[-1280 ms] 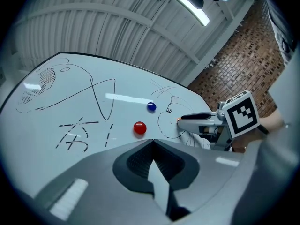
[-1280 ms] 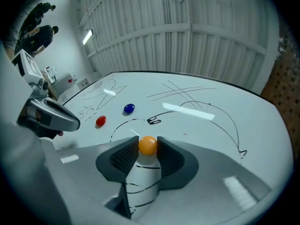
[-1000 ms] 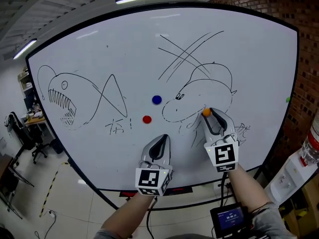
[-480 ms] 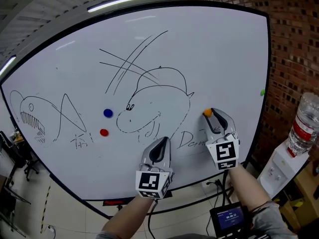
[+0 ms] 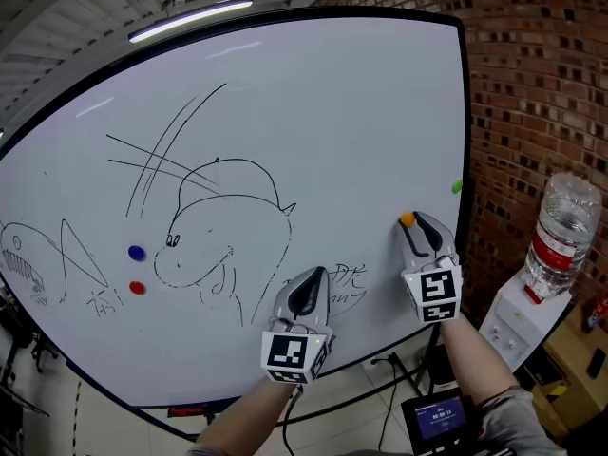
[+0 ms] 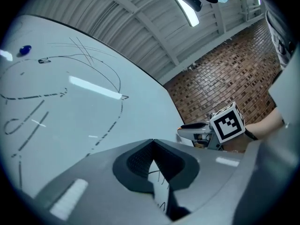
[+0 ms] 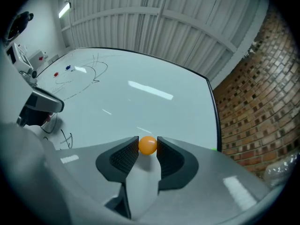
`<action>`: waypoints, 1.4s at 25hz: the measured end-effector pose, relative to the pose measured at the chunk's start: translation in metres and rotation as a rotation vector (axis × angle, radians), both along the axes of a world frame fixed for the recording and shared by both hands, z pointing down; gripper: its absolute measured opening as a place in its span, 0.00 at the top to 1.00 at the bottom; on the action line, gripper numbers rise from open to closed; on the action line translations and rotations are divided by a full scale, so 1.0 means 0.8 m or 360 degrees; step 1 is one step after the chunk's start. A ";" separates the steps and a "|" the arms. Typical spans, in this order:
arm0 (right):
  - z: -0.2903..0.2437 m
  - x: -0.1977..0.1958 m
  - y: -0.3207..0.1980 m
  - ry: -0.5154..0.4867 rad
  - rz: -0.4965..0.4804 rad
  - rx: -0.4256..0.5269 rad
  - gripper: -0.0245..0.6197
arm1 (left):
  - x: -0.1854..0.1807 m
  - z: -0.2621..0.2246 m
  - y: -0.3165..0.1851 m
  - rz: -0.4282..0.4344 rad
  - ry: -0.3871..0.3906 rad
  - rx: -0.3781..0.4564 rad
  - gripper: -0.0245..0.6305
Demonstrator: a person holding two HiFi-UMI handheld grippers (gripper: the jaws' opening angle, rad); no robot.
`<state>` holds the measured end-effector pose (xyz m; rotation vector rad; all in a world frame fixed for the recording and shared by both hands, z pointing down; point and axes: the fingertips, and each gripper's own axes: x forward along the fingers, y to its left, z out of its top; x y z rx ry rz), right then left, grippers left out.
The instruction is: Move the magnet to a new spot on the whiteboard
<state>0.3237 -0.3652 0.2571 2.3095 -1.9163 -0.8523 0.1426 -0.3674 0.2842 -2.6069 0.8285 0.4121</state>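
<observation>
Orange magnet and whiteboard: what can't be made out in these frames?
- Orange magnet: whether it touches the whiteboard; the right gripper covers the contact in both views.
- Handwriting, head view: partly behind the left gripper.
- Fish sketch: cut by the head view's left edge.
- Green magnet: too small for detail.

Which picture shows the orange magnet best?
The right gripper view: the orange magnet sits centered, pinched between the jaws of the right gripper. The head view shows it tiny at that gripper's tip. The left gripper view doesn't show it.
</observation>
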 end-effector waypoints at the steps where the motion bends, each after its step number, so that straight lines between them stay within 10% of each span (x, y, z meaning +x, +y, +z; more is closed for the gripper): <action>1: 0.002 0.017 0.001 -0.0012 0.0025 -0.0001 0.76 | 0.012 0.000 0.000 0.0018 -0.0002 0.0000 0.96; 21: -0.090 0.184 0.010 -0.0100 0.0103 0.0248 0.76 | 0.150 -0.028 0.020 0.0237 0.0042 0.0104 0.96; 35: -0.091 0.197 0.003 -0.0407 -0.0359 0.0291 0.76 | 0.159 -0.035 0.026 0.0277 0.0062 0.0099 0.96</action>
